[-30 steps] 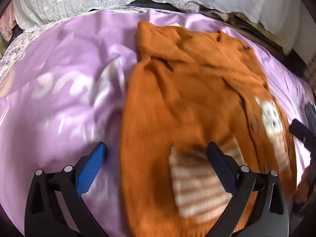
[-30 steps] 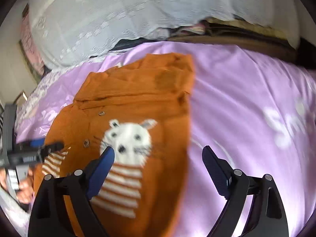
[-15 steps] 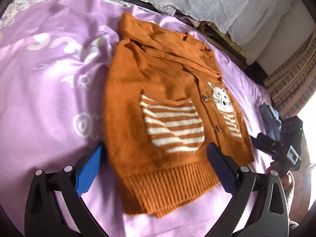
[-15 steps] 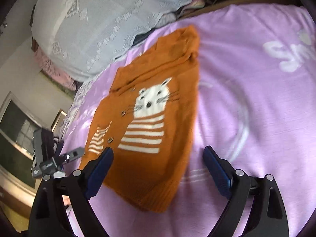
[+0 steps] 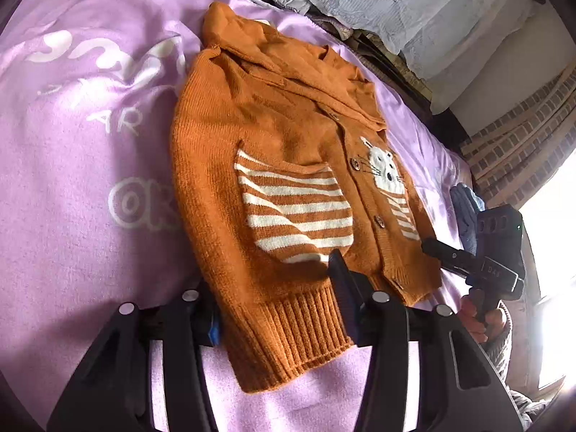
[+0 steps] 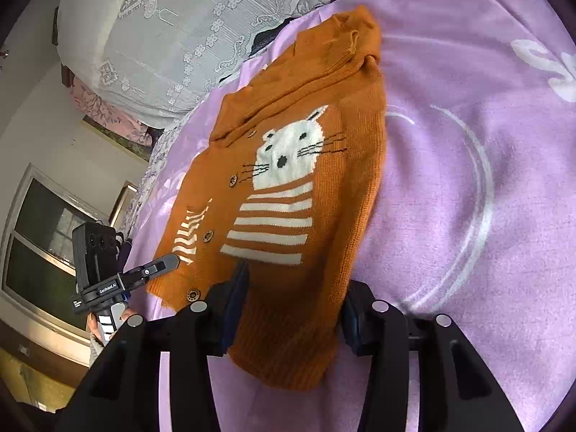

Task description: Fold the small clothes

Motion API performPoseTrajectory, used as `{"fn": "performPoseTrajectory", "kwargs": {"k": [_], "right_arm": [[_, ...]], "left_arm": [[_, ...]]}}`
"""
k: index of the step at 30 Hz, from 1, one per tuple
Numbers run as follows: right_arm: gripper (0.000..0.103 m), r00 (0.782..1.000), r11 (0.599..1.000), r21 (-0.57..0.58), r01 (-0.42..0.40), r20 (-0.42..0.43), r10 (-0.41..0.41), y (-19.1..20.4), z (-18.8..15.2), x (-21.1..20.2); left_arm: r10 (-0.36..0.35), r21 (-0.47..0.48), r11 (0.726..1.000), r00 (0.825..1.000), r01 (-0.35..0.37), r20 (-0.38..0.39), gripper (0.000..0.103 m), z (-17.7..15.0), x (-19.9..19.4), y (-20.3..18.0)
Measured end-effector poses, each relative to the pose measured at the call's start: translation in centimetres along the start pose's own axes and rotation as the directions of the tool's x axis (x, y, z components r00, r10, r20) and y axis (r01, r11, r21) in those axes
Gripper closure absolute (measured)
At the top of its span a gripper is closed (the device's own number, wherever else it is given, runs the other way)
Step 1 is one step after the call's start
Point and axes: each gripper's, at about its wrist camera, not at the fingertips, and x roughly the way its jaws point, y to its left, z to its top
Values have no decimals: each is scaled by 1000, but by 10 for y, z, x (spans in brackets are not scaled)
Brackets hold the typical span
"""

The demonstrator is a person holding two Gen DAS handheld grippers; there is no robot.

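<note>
Orange knitted child's cardigan with white cat motif and striped pockets [image 5: 273,165] lay flat, front up, on purple fleece blanket with white lettering [image 5: 79,165], hood end far from both cameras, ribbed hem nearest. Left gripper [image 5: 279,298] sat low at the hem, its blue-padded fingers [image 5: 343,288] narrowed in on either side of the hem corner, knit bunched between them; looked pinched but contact not fully clear. Right gripper [image 6: 291,306] was at the opposite hem corner, fingers [image 6: 237,298] likewise narrowed with ribbed hem between. Each gripper showed in the other's view, held by a hand [image 5: 482,318] at the blanket edge. White lace-trimmed bedding [image 6: 172,32] was piled beyond the blanket.
</note>
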Motion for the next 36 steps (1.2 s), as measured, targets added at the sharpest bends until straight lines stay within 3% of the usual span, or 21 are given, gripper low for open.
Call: {"fn": "performPoseTrajectory", "kwargs": {"k": [2,4,6,7,12,18,23,26,28,29,30,32,34,35,36], "right_arm": [[56,1000,1000,-1,-7,4,7,1,2,2],[63,1000,999,-33,8,6,-8,8,0,2],[81,1000,999,-35,-2,2,2,10,-4,0],[82,1000,1000,-30,-5,1,5,9,-3,1],[89,1000,1000,-22,-2,11,2,7,-1,-1],[97,995,999,-28,-46,86,48,13,0,-28],[97,998,999,-29,-24,55,26,12,-6,-24],[89,999,999,0,36,19,-36,4,-6,-13],[78,998,998,0,60,10,-60,3,-4,-10],[62,999,999,-9,41,3,-41,4,-4,-8],[55,999,999,-20,38,-3,-38,7,-5,-7],[55,997,996,-49,73,-2,-73,12,-7,-3],[71,996,994,-60,94,7,-94,14,-8,-2],[91,997,996,-49,73,7,-72,13,-7,-2],[93,999,998,-32,52,16,-51,12,-7,-4]], "left_arm": [[-13,1,1000,1000,13,7,56,2,1,-1],[-9,14,1000,1000,9,17,66,-1,1,-4],[-28,11,1000,999,27,21,87,-2,-2,-4],[-39,7,999,999,39,24,89,-2,-3,-3],[-4,39,999,999,3,42,93,-3,-4,-11],[-2,77,997,991,-8,132,95,-4,-27,-20],[3,71,997,990,-13,138,95,-11,-33,-18],[17,48,999,994,-22,112,95,-10,-27,-13],[27,34,999,996,-30,83,94,-10,-20,-9],[38,27,999,997,-40,72,91,-10,-17,-7],[52,8,999,997,-52,55,83,-10,-13,-4],[45,-21,999,998,-44,35,79,-9,-8,3],[43,-20,999,998,-42,39,80,-9,-8,4],[47,-8,999,998,-46,46,88,-10,-9,1],[41,7,999,997,-42,58,95,-10,-12,-2]]}}
